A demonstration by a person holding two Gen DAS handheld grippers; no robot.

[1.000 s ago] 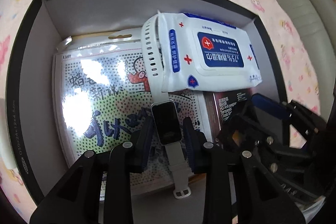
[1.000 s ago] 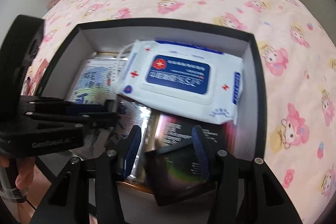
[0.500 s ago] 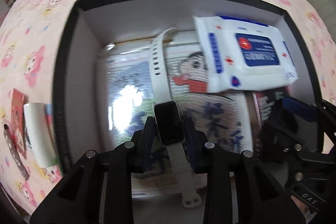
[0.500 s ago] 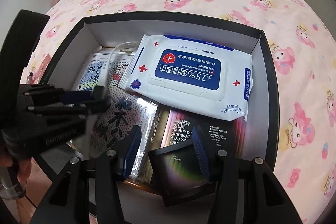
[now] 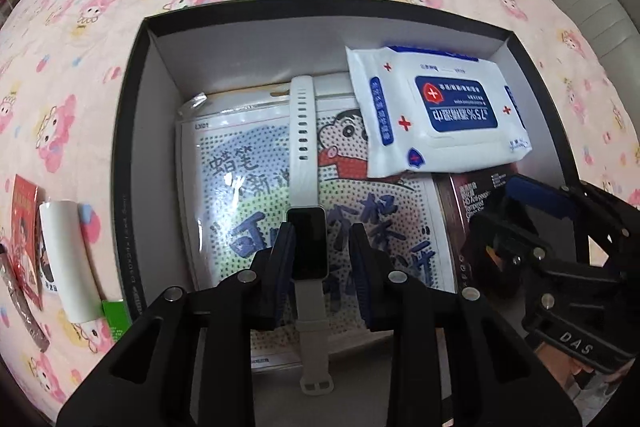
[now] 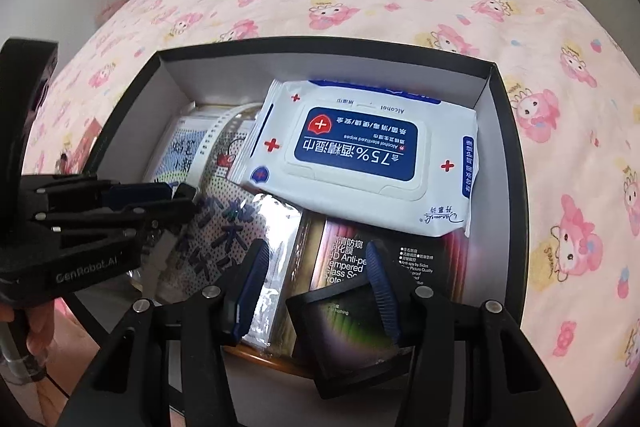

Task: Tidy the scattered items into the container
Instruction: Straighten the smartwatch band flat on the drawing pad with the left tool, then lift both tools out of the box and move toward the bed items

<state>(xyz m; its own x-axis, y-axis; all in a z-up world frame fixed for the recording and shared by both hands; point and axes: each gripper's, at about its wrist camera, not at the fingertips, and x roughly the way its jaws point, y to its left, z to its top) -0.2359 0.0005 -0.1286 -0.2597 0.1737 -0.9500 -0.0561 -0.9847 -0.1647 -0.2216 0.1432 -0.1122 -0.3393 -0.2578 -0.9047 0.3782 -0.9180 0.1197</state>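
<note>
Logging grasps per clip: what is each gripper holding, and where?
The left gripper appears to pinch the white smartwatch at its face. The right gripper is open and holds nothing.

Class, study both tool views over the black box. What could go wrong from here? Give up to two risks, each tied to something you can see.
1. The left tool holds the white watch by its face; the long strap ends could catch on the wipes pack as it goes down.
2. The right tool works close beside it in the box; they might collide.
</note>
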